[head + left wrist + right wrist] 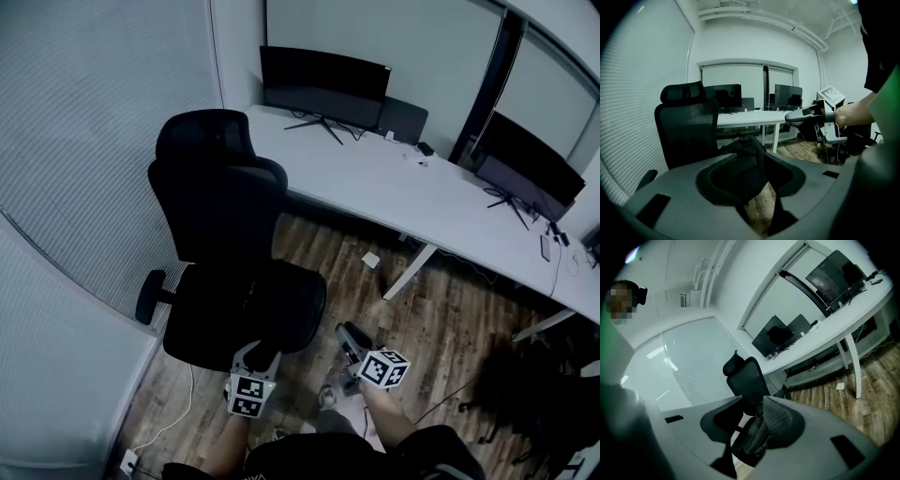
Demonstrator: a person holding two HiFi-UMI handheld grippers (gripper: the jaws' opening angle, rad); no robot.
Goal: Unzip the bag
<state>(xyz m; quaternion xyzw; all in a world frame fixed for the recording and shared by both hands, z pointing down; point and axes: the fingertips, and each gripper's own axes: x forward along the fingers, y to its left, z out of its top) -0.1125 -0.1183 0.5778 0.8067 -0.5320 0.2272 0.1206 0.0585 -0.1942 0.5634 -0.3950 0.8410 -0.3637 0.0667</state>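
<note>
Nearest the head view's bottom edge, the person's two forearms hold the grippers low over the brown wood-plank floor (441,319). The left gripper (258,356) sits at bottom centre-left, just at the front edge of the black mesh office chair (220,206). In the left gripper view its jaws (754,176) stand spread wide, with nothing pinched and nothing touching the pads. Through the gap shows a black soft lump with a looped strap (743,147) lying on the chair's seat. It looks to be the black fabric bag, though its zip cannot be made out.

The right gripper (349,336) sits just right of the left one, beside the seat's corner, its tips apart from the chair. The right gripper view shows its jaws (752,420) parted moderately and empty, with the chair framed between them. It also appears at the right of the left gripper view (801,116), held level.

Behind the chair, a long white counter (394,178) runs from upper centre to the right edge and carries two dark flat monitors (323,84) (530,164).
</note>
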